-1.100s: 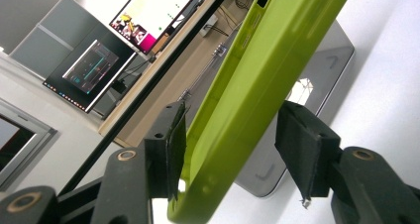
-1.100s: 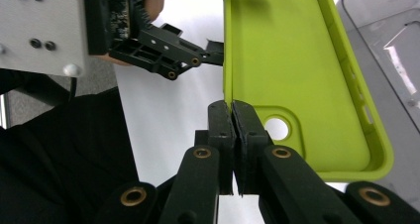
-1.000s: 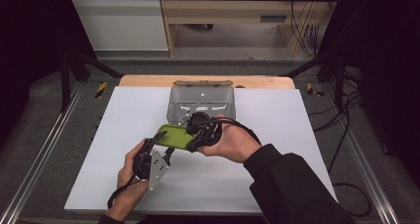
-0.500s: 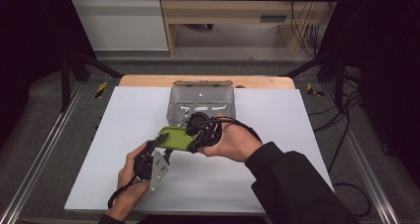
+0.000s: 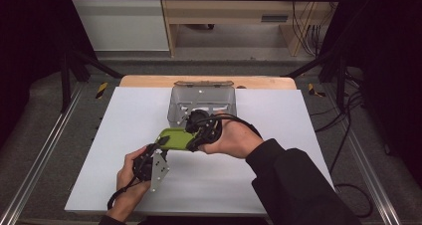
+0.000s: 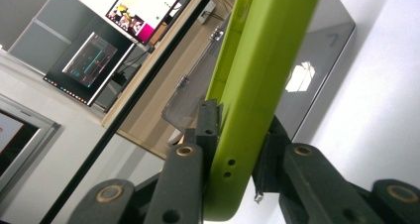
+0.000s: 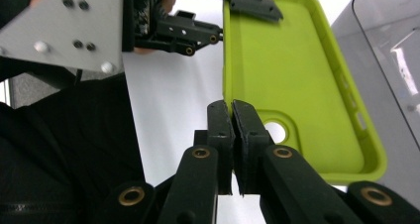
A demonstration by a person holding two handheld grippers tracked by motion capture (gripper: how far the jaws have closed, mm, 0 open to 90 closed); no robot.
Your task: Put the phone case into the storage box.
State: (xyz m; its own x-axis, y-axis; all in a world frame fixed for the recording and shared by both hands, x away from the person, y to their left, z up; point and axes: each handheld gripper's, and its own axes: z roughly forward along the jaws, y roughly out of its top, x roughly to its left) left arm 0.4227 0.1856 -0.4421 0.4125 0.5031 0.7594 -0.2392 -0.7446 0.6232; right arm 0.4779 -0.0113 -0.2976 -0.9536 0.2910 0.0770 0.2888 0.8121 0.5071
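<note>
A lime-green phone case (image 5: 175, 138) hangs in the air above the middle of the white table (image 5: 278, 120), held between two hand-held grippers just in front of a smoked-grey plastic box (image 5: 201, 101) that stands near the table's far edge. The left gripper (image 5: 160, 146) pinches one short end of the case; in the left gripper view its two black jaws press on either side of the case's thin wall (image 6: 247, 110), which rises edge-on between them. The right gripper (image 5: 191, 144) meets the opposite end; in the right gripper view its jaws stand pressed together at the case's rim beside the round camera cutout (image 7: 275, 132), though whether the thin rim lies between them cannot be told from that angle. The case's hollow inside (image 7: 292, 70) faces the right gripper's camera, and the left gripper (image 7: 250, 3) shows beyond it, clamped to the far end. Holding the case at both ends appears to keep the soft shell level and stop it sagging, with the open side turned where it can be worked. The box sits close behind, likely the place the case is bound for or came from.
</note>
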